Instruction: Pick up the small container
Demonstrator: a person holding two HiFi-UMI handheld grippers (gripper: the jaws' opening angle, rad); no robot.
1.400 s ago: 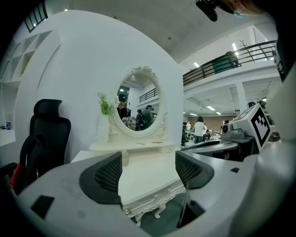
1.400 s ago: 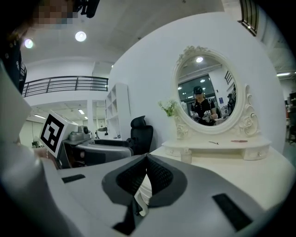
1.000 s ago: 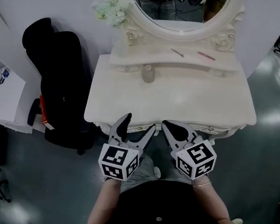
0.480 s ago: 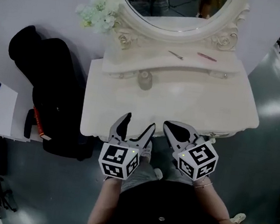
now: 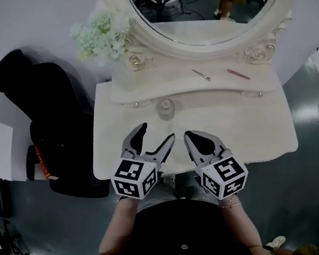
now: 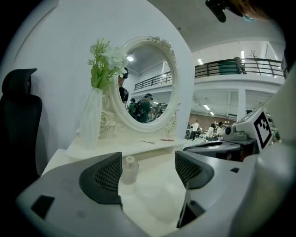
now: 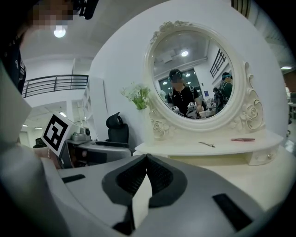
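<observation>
The small container (image 5: 165,108), a pale translucent jar with a narrow cap, stands on the cream dressing table (image 5: 253,128) just below the raised shelf. My left gripper (image 5: 155,135) is open, its tips a short way in front of the jar with nothing between them. In the left gripper view the jar (image 6: 129,169) shows upright beside the left pad, ahead of the left gripper (image 6: 148,172). My right gripper (image 5: 191,138) is shut and empty, to the right of the left one over the table's front part. The right gripper view shows the right gripper (image 7: 146,173) with its pads pressed together.
A large oval mirror (image 5: 194,8) rises behind the shelf. A white vase of pale flowers (image 5: 102,30) stands at the shelf's left end. A thin metal clip (image 5: 201,74) and a pink stick (image 5: 237,74) lie on the shelf. A black chair (image 5: 50,108) is left of the table.
Both grippers have moved forward from in front of the table's edge to over its top, closer to the jar. The left stays open, the right stays shut.
</observation>
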